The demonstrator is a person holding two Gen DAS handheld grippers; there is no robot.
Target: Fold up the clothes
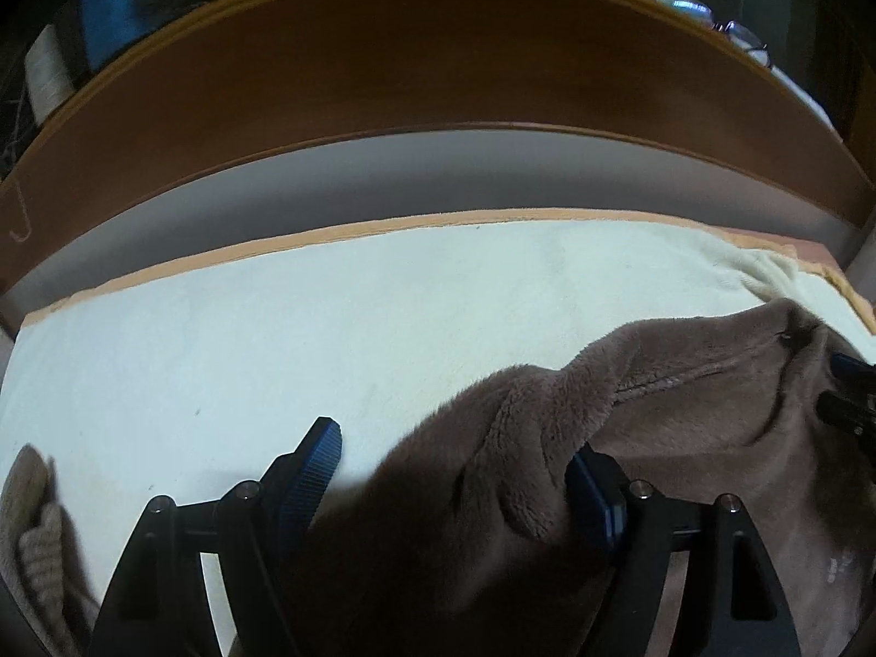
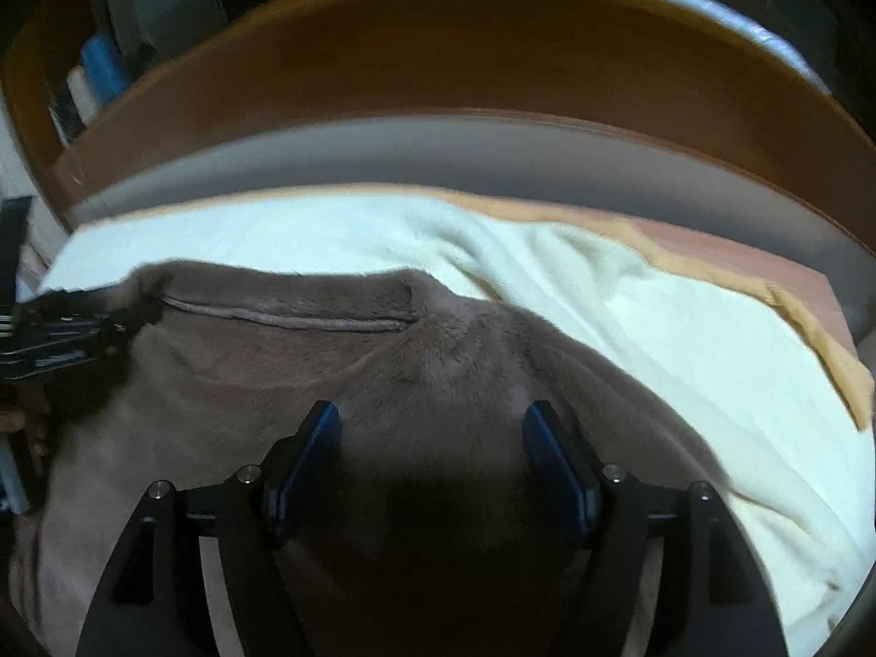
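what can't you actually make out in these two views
- Brown fleece garment, both views: its lower part is cut off by the bottom edge and hidden behind the tongs' frames, so its type and full shape are unclear.
- Knit item, left wrist view: cut off at the left edge.
- Objects beyond the wooden board: dark, blurred, too small.
- Left tongs, right wrist view: blurred, cut off.

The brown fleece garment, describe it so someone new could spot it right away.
Start at the cream blanket covering the bed below the wooden headboard. On it lies the brown fleece garment, plush and rumpled, with one straight stitched seam, unlike the ribbed beige knit nearby.
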